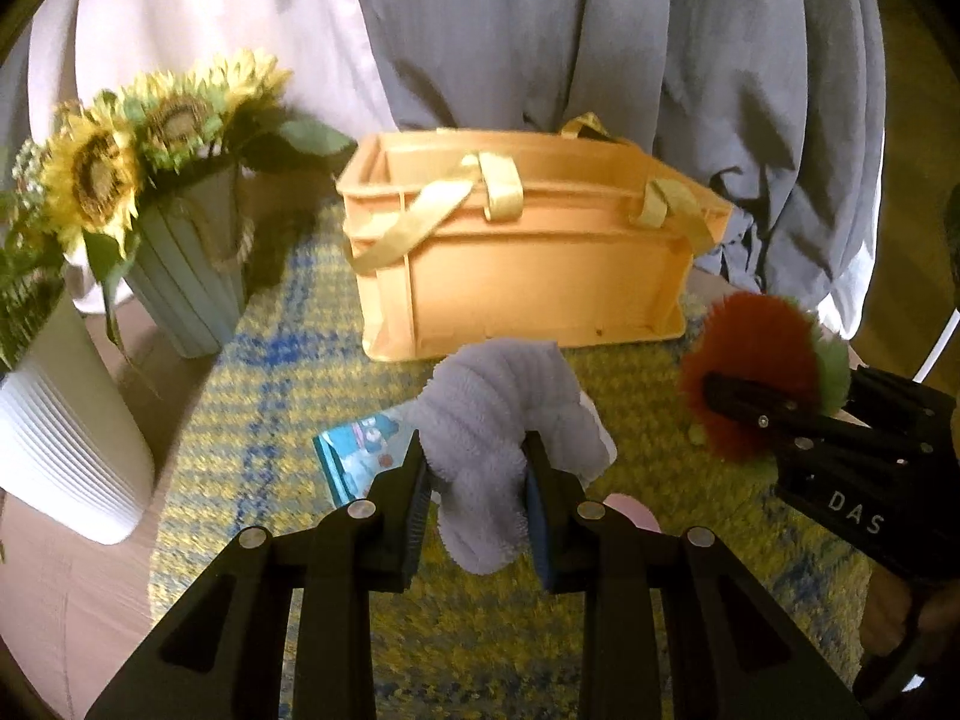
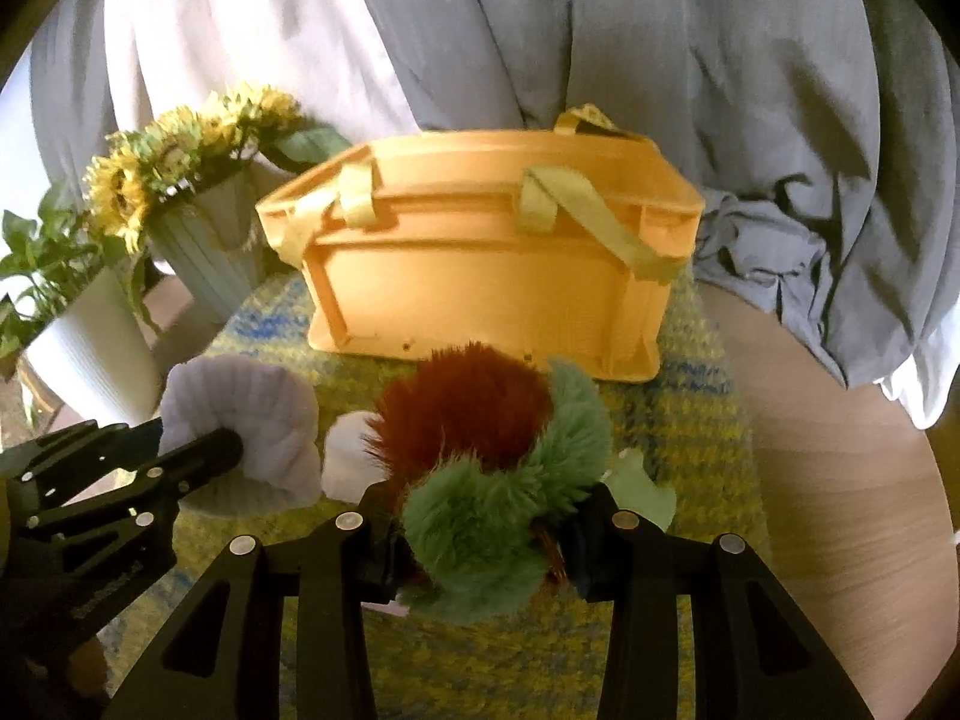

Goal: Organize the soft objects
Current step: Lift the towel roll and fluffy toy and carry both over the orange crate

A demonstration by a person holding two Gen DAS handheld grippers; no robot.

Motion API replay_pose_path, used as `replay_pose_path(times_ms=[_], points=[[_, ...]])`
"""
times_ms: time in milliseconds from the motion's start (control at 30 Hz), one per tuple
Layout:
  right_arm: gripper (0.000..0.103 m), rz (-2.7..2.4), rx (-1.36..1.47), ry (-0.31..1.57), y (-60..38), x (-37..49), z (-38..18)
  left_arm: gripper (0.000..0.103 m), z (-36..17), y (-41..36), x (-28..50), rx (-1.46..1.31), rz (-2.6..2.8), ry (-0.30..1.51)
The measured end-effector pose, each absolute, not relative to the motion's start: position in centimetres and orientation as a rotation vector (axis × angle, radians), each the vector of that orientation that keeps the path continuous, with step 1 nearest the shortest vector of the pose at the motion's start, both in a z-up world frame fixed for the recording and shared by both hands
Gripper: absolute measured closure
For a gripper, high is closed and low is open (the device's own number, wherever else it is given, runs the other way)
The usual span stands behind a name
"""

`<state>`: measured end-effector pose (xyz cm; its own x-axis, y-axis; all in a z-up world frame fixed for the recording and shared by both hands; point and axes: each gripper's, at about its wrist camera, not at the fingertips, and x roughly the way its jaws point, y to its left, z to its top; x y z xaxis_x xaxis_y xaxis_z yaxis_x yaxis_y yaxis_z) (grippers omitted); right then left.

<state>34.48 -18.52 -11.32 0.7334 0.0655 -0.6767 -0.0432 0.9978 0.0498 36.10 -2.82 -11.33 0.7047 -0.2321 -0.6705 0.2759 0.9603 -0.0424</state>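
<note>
My left gripper is shut on a fluffy lilac cloth, lifted above the yellow-blue mat; the same lilac cloth shows at the left of the right wrist view. My right gripper is shut on a furry red-and-green plush, also held off the mat. That plush appears at the right of the left wrist view. Beyond both stands an orange crate with yellow ribbon handles, its crate wall facing me.
A grey ribbed vase of sunflowers and a white ribbed pot stand left. A small blue picture card lies on the mat under the cloth. Grey and white curtains hang behind. Bare wooden tabletop lies right.
</note>
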Motion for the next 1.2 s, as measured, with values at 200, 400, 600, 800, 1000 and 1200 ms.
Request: replay_pose_path(times_ms=[200,400,600,800,1000,1200], points=[[0.062,0.067,0.032,0.69,-18.2,33.7,-9.2,0.075,-9.2,-2.6,35.5,0.057,-0.289,0.682],[0.062,0.075,0.036,0.63,-18.0,33.0,-7.0,0.075,-6.5,-2.5,34.9,0.05,-0.307,0.601],[0.062,0.074,0.035,0.558,-17.9,32.4,-4.8,0.075,-4.2,-2.7,34.3,0.047,-0.311,0.529],[0.062,0.067,0.034,0.493,-18.0,32.1,-2.9,0.075,-2.4,-2.7,34.2,0.032,-0.324,0.482],[0.062,0.071,0.058,0.427,-18.4,32.0,-0.9,0.075,-0.5,-2.8,34.0,0.026,-0.329,0.42],[0.062,0.074,0.059,0.365,-18.3,31.8,0.9,0.075,1.3,-2.8,34.0,0.023,-0.327,0.354]])
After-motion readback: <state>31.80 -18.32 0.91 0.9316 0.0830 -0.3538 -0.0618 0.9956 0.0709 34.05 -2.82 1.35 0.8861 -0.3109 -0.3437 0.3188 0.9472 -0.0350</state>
